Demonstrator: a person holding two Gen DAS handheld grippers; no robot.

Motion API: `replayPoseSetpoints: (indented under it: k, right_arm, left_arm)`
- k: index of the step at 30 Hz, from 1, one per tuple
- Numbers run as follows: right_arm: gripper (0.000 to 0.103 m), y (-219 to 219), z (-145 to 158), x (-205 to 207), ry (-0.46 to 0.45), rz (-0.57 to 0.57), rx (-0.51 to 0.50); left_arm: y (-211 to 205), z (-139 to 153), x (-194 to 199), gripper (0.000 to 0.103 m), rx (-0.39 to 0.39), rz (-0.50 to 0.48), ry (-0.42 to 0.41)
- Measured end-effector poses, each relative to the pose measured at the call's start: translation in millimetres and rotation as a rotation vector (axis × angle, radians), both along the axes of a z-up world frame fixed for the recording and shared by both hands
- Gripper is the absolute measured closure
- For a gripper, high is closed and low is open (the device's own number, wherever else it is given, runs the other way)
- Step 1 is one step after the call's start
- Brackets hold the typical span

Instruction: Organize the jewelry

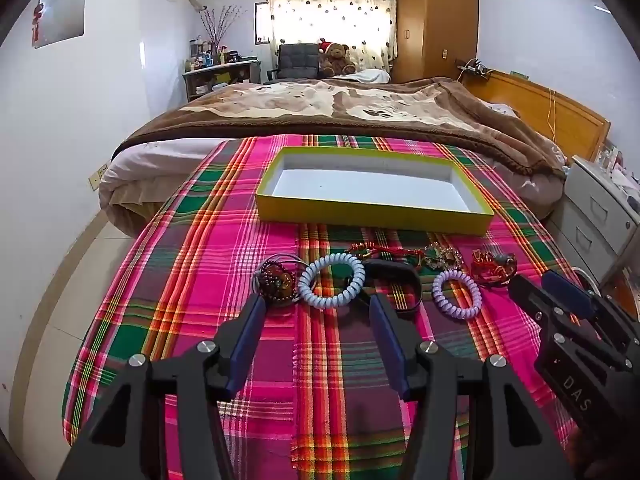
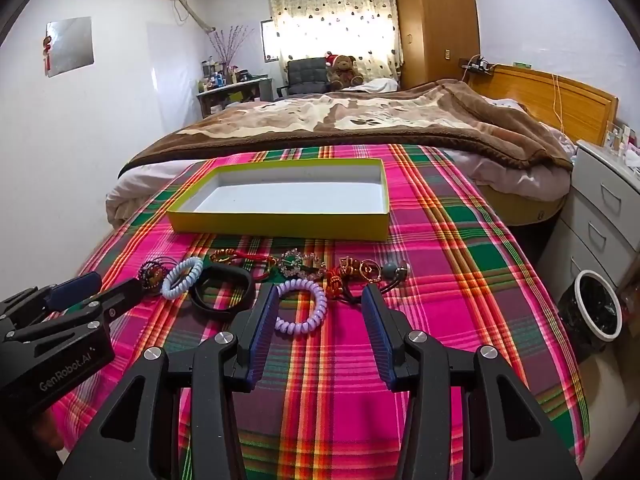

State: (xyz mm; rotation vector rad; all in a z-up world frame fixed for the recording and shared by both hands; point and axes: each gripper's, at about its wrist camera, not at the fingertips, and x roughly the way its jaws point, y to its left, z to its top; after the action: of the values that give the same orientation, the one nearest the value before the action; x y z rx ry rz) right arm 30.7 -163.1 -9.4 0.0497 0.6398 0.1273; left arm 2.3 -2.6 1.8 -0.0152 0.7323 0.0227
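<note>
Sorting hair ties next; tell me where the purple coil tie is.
In the right wrist view the purple coil tie lies on the plaid cloth, right of the black band.

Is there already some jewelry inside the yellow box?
No, the yellow box shows only its bare white bottom; the jewelry lies on the plaid cloth in front of it.

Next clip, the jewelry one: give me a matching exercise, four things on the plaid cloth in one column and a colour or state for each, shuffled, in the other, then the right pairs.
Things:
1. box
2. larger coil hair tie
3. smaller coil hair tie
4. band

Colour or state:
A. lilac, lying just ahead of the open right gripper
B. black, between the two coil ties
C. yellow outside, white inside, with nothing in it
D. pale blue, lying just ahead of the open left gripper

Pairs: 1-C, 2-D, 3-A, 4-B
</note>
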Motion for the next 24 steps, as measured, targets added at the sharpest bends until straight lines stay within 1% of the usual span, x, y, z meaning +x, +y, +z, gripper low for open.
replayPoseSetpoints:
  k: [4, 8, 11, 24]
  right_arm:
    - [0.059, 0.3, 0.5, 0.9, -0.001, 0.004, -0.001]
    - [0.059, 1.9, 0.3, 2.8, 0.007, 0.004, -0.007]
    - [0.059, 3.1, 1.5, 3.2, 0.003, 0.004, -0.011]
    - [0.059, 7.1, 2.1, 6.6, -0.003, 0.013, -0.021]
  left_arm:
    - [1.6, 2.5, 0.5, 0.046, 0.004, 0.004, -0.006]
    - [5.5, 0.3, 2.9, 0.046, -0.016, 0.017, 0.008]
    - [6.5, 0.4, 3.1, 0.046, -0.017, 0.021, 0.006]
    - [7.5, -2.4, 9.1, 0.046, 0.000, 0.023, 0.008]
